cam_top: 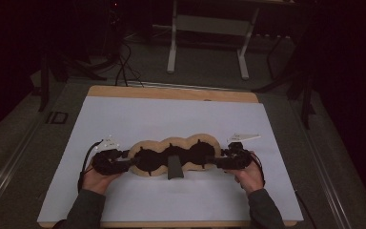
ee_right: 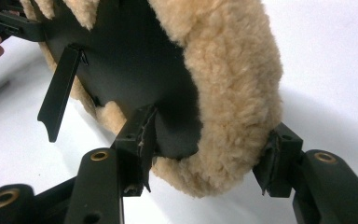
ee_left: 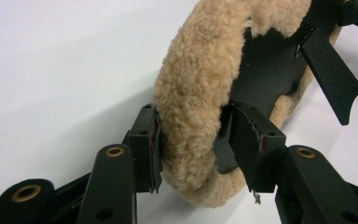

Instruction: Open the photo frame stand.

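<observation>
Tan fleece pad [cam_top: 174,143] with black backing, black strap [cam_top: 174,167]; between black grippers [cam_top: 124,160] [cam_top: 217,161]; on white sheet [cam_top: 171,114].

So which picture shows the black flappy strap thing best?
The left gripper view: the black strap is big, sharp and whole, sticking out from the fuzzy pad. The right gripper view shows it narrower, side-on. The high view shows it tiny and dim.

Left hand-held gripper [cam_top: 126,161] and right hand-held gripper [cam_top: 213,161] (facing inward) both clamped, forearms low
</observation>
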Available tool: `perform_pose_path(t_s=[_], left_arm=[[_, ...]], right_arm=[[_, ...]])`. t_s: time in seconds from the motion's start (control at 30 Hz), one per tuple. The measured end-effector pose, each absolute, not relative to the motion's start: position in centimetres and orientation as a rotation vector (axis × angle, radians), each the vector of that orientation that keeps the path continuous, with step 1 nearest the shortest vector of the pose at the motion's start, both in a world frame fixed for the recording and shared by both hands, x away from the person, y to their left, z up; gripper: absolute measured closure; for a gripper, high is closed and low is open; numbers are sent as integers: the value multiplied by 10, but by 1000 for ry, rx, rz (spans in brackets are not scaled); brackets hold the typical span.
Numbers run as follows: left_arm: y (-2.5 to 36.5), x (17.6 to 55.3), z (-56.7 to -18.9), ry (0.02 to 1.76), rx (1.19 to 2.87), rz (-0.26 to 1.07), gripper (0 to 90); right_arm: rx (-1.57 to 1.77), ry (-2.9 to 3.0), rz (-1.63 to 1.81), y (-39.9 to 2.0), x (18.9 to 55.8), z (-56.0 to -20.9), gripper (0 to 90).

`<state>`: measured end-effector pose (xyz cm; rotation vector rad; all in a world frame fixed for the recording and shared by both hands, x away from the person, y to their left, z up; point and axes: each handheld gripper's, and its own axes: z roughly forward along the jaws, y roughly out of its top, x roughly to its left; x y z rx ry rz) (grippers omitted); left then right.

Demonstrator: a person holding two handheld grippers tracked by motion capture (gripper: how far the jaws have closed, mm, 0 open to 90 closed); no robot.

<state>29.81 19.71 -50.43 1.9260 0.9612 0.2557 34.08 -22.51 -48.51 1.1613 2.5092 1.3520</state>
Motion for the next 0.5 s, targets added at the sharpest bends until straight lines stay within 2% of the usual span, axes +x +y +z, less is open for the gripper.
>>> perform_pose_path(t_s=[0.5], left_arm=[[196,298,-496,952,1906,342,556]], right_arm=[[1156,2489,1345,-222,344,-488,438]])
